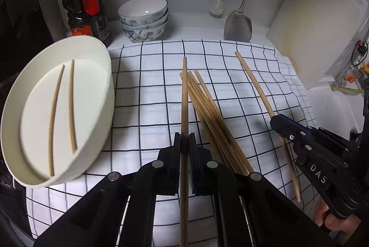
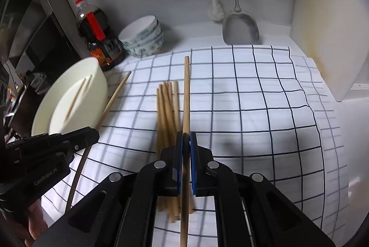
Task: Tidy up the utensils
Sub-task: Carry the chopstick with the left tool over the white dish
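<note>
Left gripper clamped on one chopstick; right gripper clamped on another. Both sticks off the cloth, pile between them, two in the tray.

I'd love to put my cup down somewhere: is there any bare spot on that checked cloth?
Yes: the checked cloth lies bare between the loose chopsticks and the white cutting board. The other side is crowded: cream tray, sauce bottle, stacked bowls.
</note>
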Demonstrator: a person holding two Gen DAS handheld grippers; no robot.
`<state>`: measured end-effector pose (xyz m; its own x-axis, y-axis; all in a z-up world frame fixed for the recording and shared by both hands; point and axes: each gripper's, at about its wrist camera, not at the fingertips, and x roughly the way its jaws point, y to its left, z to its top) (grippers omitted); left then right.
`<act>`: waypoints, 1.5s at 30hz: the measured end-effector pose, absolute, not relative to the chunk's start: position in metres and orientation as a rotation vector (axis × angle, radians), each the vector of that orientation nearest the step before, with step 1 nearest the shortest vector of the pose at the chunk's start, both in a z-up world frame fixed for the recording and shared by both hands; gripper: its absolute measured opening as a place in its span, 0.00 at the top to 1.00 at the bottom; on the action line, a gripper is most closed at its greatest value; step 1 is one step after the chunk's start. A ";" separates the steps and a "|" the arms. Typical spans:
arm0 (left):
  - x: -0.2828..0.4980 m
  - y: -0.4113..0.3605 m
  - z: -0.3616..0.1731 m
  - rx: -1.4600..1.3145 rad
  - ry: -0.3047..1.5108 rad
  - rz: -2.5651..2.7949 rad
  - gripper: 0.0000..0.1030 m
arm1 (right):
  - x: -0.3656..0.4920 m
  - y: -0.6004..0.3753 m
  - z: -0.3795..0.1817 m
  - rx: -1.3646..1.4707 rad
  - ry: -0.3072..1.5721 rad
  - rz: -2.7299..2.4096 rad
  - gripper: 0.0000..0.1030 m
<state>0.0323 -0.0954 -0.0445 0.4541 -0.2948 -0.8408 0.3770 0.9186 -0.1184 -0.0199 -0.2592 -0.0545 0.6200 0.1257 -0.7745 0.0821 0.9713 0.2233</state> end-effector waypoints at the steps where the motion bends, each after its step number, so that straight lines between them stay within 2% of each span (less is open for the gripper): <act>1: 0.033 -0.092 -0.040 0.088 1.013 -0.419 0.93 | -0.020 -0.256 -0.051 0.251 0.898 0.029 0.94; 10: 0.039 -0.044 -0.002 0.046 0.951 -0.420 0.93 | -0.012 -0.212 -0.016 0.230 0.837 0.077 0.94; 19: 0.068 0.038 0.019 -0.013 0.907 -0.296 0.93 | 0.023 -0.147 -0.002 0.224 0.814 0.196 0.94; 32: 0.122 0.129 -0.010 -0.073 0.939 -0.141 0.93 | 0.098 -0.039 -0.019 0.193 0.880 0.346 0.94; 45: 0.160 0.138 -0.046 -0.079 0.996 -0.136 0.93 | 0.149 0.006 -0.056 0.172 1.009 0.330 0.94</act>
